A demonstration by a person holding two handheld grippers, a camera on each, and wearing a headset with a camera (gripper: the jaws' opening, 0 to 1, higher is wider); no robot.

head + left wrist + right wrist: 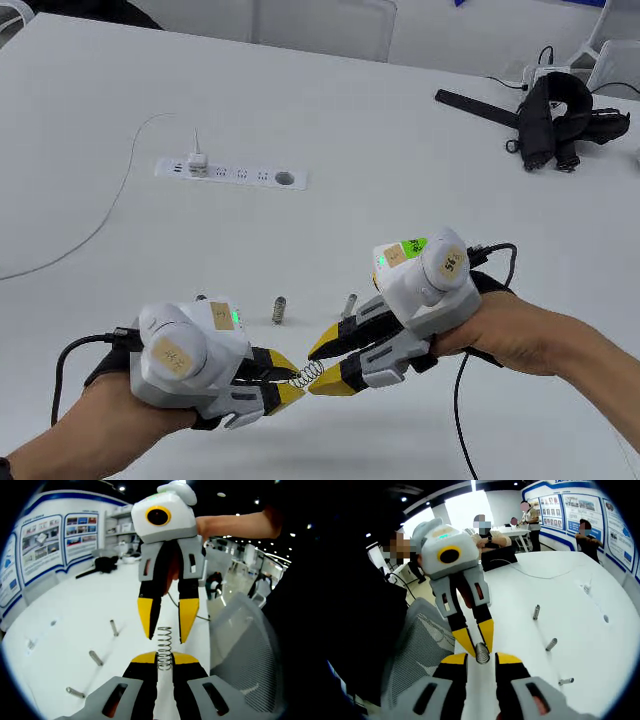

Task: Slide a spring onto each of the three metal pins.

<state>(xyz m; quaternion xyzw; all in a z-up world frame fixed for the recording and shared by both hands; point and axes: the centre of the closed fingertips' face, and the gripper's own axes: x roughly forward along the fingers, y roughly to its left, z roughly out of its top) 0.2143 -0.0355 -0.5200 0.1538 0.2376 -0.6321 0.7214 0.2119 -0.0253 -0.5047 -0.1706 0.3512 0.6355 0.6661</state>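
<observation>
White table [330, 130]. A long white power strip [230, 172] lies flat on it, with a white plug [197, 160] in its left end and a thin white cable [100, 225] curving off from there. A black strapped headset [555, 115] sits well apart from the strip, far to its right. Three short metal pins [349, 305] stand upright in a row on my side of the strip, between it and my claws. The leftmost pin is half hidden behind the white body of one claw. The middle one looks ribbed; I can't tell if a coil is on it. A grey mesh chair back [250, 645] shows past the table edge in both gripper views. The right gripper view has people seated at the table's far side.

The small steel coil spring [307, 374] is on my side of the strip, past the pins, held up crosswise between my two claws. My left claw [287, 379] has its yellow-tipped jaws nearly closed and pinches one end of the spring. My right claw [320, 367] has its jaws parted wider than the spring and straddles the free end. I can't tell if either tip touches it.

Pose: my left hand [90, 425] comes in from lower left, with its claw roughly level and pointing right. My right hand [510, 335] comes in from the right, its claw tilted down-left. The claws meet tip to tip. A black cable [460, 390] hangs off the right one.
</observation>
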